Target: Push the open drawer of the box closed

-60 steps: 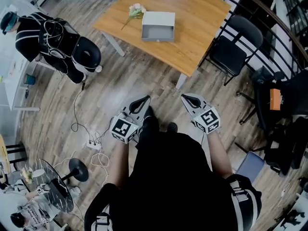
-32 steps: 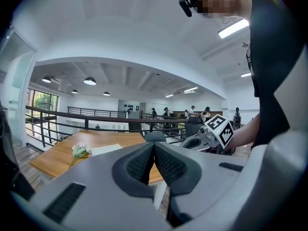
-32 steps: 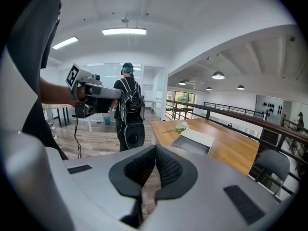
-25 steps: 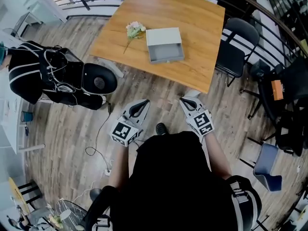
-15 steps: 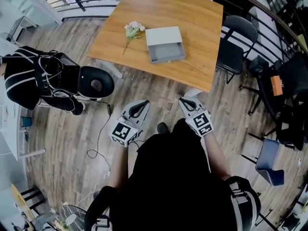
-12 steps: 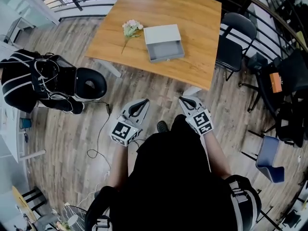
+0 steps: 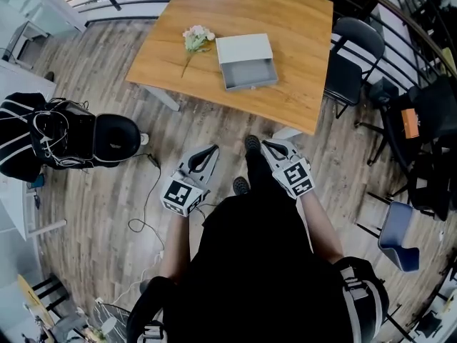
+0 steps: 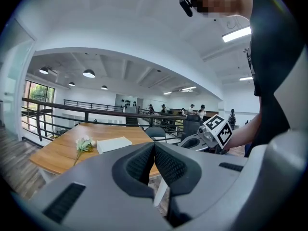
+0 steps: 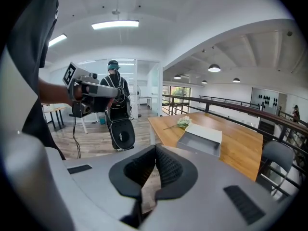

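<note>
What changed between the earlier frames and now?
The person has walked closer to the light wooden table. A black shoe now steps forward between the left gripper and right gripper. Unchanged: both grippers are shut and empty, the pale grey box has its drawer open, and the white flower sprig lies beside it.

Top of the head view, the wooden table (image 7: 300,41) runs off past the frame edge. Far left, a person in black (image 7: 36,138) is sliced by the border. Over in the left gripper view the box (image 8: 113,144) sits low and flat, the inside of its drawer (image 7: 250,73) out of sight, and the people (image 8: 192,110) at the far railing are too small to make out.
</note>
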